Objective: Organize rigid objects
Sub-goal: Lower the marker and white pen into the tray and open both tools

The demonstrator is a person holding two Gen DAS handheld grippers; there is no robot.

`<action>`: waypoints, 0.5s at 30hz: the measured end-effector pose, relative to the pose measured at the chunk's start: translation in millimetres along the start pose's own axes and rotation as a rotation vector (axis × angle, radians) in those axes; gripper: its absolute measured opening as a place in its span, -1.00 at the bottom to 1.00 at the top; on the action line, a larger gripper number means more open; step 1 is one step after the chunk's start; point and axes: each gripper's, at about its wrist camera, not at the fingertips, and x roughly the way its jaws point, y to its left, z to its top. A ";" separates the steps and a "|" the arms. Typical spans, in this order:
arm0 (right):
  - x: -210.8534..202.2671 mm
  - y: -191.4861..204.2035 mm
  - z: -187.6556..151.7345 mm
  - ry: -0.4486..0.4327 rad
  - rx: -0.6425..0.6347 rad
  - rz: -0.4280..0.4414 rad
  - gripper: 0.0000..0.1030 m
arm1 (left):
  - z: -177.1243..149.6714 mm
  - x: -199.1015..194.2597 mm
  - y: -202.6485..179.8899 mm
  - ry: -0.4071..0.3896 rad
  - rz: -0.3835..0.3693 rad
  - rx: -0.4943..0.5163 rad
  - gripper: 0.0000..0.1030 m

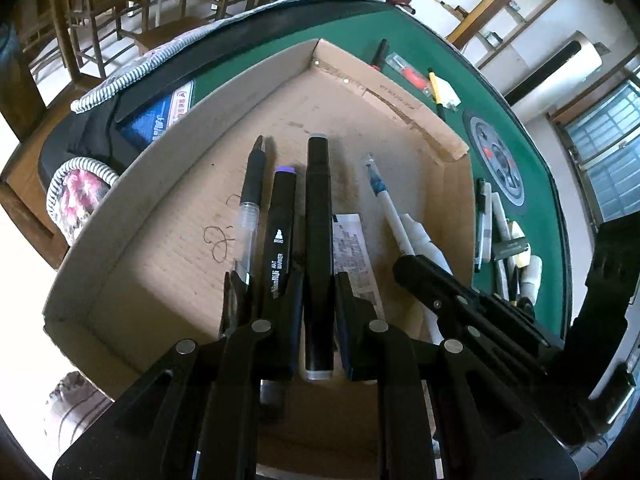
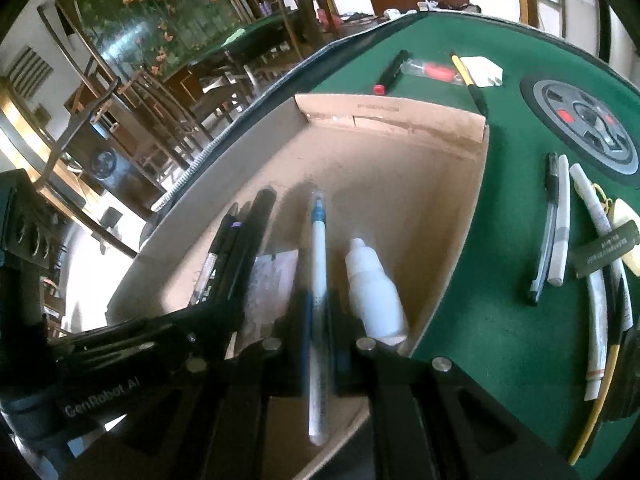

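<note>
My left gripper (image 1: 319,284) hangs over a shallow cardboard box (image 1: 160,200), shut on a thick black marker (image 1: 318,208) that points to the box's far corner. A purple-capped art marker (image 1: 280,236) and a clear gel pen (image 1: 252,196) run alongside by its left finger; whether they are gripped too I cannot tell. My right gripper (image 2: 318,316) is shut on a white pen with a blue tip (image 2: 318,256) above the same box (image 2: 400,160). A white dropper bottle (image 2: 374,296) lies in the box beside its right finger. The right gripper (image 1: 404,266) also shows at the lower right of the left wrist view.
A printed paper slip (image 2: 272,280) lies on the box floor. On the green felt table (image 2: 460,260) right of the box lie a black pen (image 2: 546,232), white sticks (image 2: 562,220) and a yellow cord (image 2: 600,400). Beyond the box: a red-capped pen (image 2: 392,68), a white plug (image 2: 482,70), a round panel (image 2: 584,128).
</note>
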 end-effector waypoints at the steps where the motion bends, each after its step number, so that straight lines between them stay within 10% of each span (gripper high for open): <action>1: 0.4 0.7 0.3 -0.002 -0.005 -0.006 -0.89 | 1.0 0.6 0.3 0.000 0.006 0.002 -0.72; 15: -2.6 5.3 -5.6 -0.004 -0.051 0.026 -0.80 | -3.7 -5.7 0.0 -0.017 -0.003 0.006 -0.46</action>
